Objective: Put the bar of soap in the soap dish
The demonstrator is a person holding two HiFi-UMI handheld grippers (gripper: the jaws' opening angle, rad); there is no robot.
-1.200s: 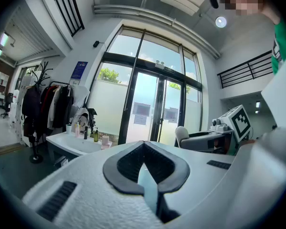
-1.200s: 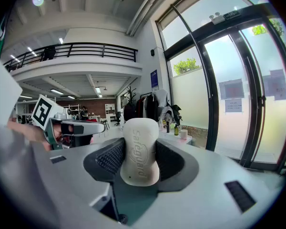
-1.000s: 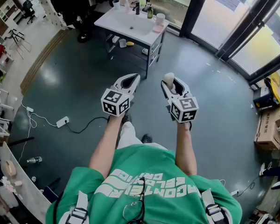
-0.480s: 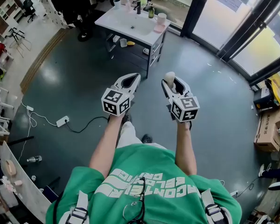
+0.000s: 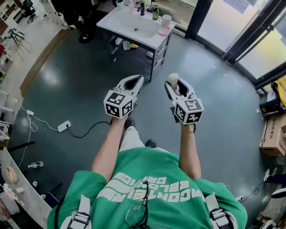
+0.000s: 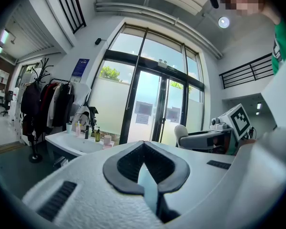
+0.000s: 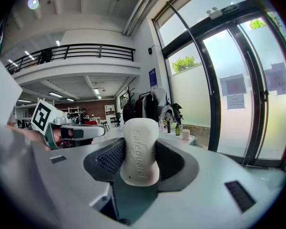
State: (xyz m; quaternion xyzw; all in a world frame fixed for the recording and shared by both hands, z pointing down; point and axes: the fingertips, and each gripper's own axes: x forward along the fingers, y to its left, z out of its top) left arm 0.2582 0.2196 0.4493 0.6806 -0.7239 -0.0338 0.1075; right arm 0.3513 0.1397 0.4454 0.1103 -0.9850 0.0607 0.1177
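You're standing in a big open studio hall (black mezzanine railing (image 7: 76, 51) overhead): dark grey polished floor (image 5: 76, 80), tall black-framed glass doors (image 5: 238, 18), freestanding white washbasin table (image 5: 136, 26).

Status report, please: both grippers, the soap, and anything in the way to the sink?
Right gripper shut on bar of soap. Left gripper shut, empty. Sink table well ahead, pink dish at its right end. No obstacle seen between.

The person in the green shirt (image 5: 148, 185) holds both grippers level over the dark floor, the left gripper (image 5: 136, 80) beside the right gripper (image 5: 174, 84), which has a pale bar of soap (image 5: 172, 79) standing between its jaws. Well ahead of them stands a white washstand (image 5: 117, 19), with a pink soap dish (image 5: 162, 30) at one corner, just beside a cup (image 5: 165, 19).
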